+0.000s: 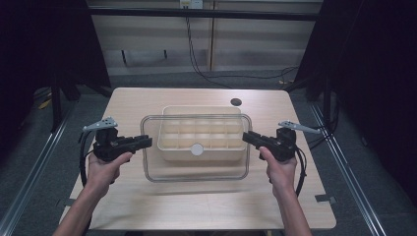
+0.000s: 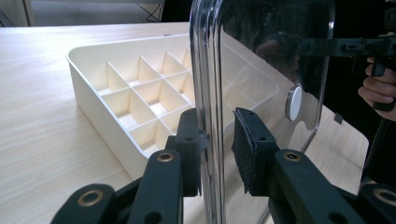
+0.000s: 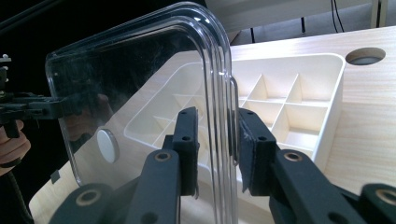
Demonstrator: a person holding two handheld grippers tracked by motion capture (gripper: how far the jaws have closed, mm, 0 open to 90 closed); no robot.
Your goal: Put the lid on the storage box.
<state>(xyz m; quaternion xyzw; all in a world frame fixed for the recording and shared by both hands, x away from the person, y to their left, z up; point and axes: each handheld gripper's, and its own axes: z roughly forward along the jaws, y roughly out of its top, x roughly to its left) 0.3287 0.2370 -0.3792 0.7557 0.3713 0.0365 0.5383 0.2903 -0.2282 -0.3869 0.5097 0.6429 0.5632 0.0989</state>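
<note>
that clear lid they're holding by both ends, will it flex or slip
The clear lid probably stays stiff: it spans between the left gripper and right gripper without visible sag. Its glossy, reflective surface looks slippery, so thin-rim grips could slide. Being thin and transparent, it likely weighs little.

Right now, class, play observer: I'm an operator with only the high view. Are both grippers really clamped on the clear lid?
Observer: Yes for the left gripper: its pads press both faces of the clear lid at the rim.
Operator: And the right?
Observer: The right gripper pinches the opposite rim the same way.
Operator: Does the lid lie flat on the tray?
Observer: No. It stands close to upright, with the tray on its far side, compartments empty.
</note>
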